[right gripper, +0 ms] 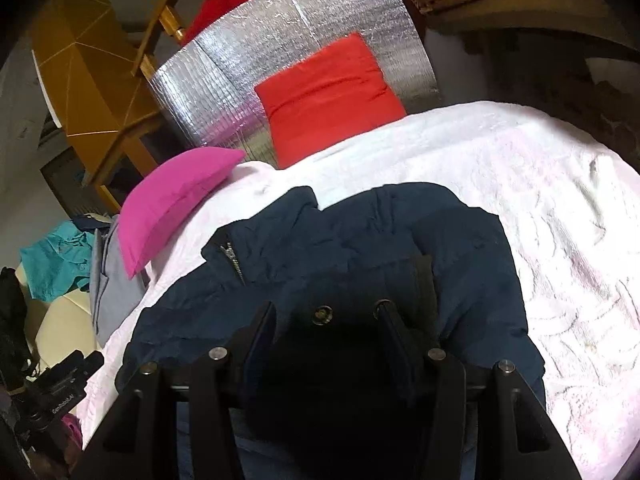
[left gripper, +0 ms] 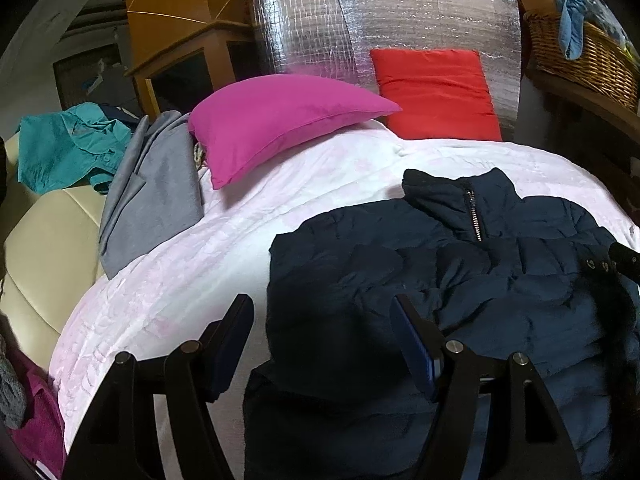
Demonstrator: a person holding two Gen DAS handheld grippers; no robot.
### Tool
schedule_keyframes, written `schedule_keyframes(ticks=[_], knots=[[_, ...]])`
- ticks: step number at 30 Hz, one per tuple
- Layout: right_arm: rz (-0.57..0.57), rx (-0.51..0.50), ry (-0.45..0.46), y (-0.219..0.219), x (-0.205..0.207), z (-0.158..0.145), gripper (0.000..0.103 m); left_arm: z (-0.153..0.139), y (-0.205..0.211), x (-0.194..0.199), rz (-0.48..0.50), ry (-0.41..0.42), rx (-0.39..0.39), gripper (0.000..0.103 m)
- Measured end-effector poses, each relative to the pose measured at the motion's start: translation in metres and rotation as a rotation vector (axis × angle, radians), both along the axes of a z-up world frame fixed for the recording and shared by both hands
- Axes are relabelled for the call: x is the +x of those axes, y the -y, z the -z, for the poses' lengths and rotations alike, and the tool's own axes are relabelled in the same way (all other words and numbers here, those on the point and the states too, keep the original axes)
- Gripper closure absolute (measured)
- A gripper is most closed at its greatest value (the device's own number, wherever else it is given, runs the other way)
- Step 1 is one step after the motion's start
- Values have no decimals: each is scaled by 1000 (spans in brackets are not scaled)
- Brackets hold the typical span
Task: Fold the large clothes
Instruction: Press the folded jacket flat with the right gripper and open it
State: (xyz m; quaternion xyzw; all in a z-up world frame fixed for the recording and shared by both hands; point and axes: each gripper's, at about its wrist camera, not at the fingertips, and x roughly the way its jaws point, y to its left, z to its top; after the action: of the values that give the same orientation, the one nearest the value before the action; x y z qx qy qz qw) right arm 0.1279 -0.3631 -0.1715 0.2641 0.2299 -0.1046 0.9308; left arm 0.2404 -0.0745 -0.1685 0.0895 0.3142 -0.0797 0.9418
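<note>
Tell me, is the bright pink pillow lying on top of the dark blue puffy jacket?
No, the bright pink pillow rests on the pale pink bedspread, apart from the dark blue puffy jacket.

The left gripper (left gripper: 322,318) points forward and slightly downward, its two black fingers spread wide apart with nothing clamped between them. Its left finger (left gripper: 234,332) ends over pale bedding, while its right finger (left gripper: 412,336), faced with a blue pad, ends over the dark navy jacket (left gripper: 460,280); whether either tip touches cannot be told. The right gripper (right gripper: 326,320) is tilted downward over the same jacket, jaws parted, with dark fabric lying in the gap between its fingers (right gripper: 262,332). Contact with the fabric is too dark to judge. The left gripper's body also shows at the lower left edge of the right wrist view.
</note>
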Motion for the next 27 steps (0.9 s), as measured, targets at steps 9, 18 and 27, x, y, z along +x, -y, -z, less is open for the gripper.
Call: schedule_keyframes(ticks=[9,18,27], knots=[[4,-5,3,-7,5,-1,46,-1,-9,0,-10,4,-10,32],[28,-6,12,-4,0,-5,46,-2,-11,0,-10,9,-14,32],[111,9,-69,18,4,15,46,-1,-9,2,-12,5,-9,32]])
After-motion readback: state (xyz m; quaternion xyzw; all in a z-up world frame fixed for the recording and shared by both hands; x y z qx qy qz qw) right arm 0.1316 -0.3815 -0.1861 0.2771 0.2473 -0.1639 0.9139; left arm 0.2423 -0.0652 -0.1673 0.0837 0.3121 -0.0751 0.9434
